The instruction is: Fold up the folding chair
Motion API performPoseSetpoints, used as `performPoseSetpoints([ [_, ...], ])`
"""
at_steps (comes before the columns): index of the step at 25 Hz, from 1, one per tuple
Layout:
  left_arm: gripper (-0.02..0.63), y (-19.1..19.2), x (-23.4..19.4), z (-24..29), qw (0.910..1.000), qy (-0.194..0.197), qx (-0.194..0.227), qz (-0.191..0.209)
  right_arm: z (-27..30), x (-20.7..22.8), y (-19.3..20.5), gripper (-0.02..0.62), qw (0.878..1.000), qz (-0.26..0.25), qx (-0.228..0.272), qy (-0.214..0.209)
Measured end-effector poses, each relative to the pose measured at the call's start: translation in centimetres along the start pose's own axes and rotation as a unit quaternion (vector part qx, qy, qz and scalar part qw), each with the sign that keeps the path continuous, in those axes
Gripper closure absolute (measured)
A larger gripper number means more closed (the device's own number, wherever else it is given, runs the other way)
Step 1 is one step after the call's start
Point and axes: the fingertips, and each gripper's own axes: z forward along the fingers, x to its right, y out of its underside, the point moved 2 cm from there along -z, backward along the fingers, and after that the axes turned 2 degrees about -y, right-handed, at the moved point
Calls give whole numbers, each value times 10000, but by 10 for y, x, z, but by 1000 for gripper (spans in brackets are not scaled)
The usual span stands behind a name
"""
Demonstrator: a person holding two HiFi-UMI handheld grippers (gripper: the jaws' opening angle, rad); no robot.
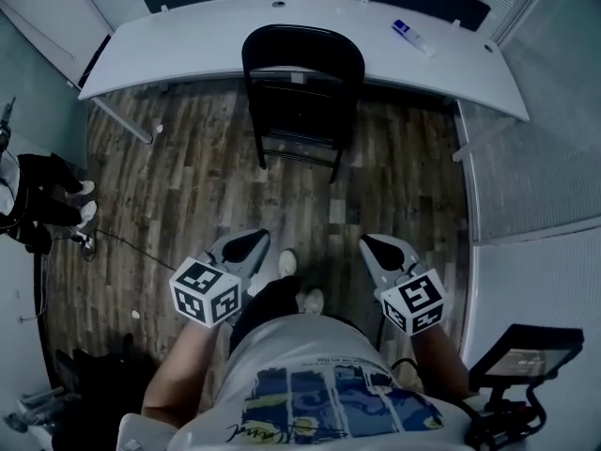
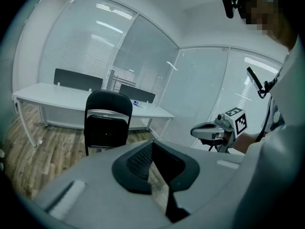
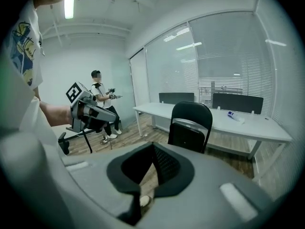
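Note:
A black folding chair (image 1: 302,92) stands unfolded on the wood floor, its back toward me and its seat facing a white desk (image 1: 188,45). It also shows ahead in the left gripper view (image 2: 107,120) and the right gripper view (image 3: 190,125). My left gripper (image 1: 246,245) and right gripper (image 1: 383,249) are held side by side in front of my body, well short of the chair. Both are shut with nothing between the jaws, seen close in their own views (image 2: 152,143) (image 3: 153,147). Each also shows in the other's view: right gripper (image 2: 217,130), left gripper (image 3: 88,111).
A blue-and-white item (image 1: 411,36) lies on the desk's right part. Another person (image 3: 102,104) stands at the left by the wall. A black monitor on a stand (image 1: 521,355) is at the lower right. Glass partitions (image 1: 535,158) close the right side. Dark bags (image 1: 94,383) lie at lower left.

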Motion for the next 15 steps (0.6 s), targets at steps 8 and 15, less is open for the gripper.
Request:
performPoseSetpoints([
  [8, 600, 11, 7, -32, 9995, 257, -33, 167, -25, -37, 7, 594, 9994, 0, 82, 336],
  [15, 600, 4, -2, -85, 9969, 662, 154, 405, -20, -97, -4, 594, 9975, 126, 92, 686],
])
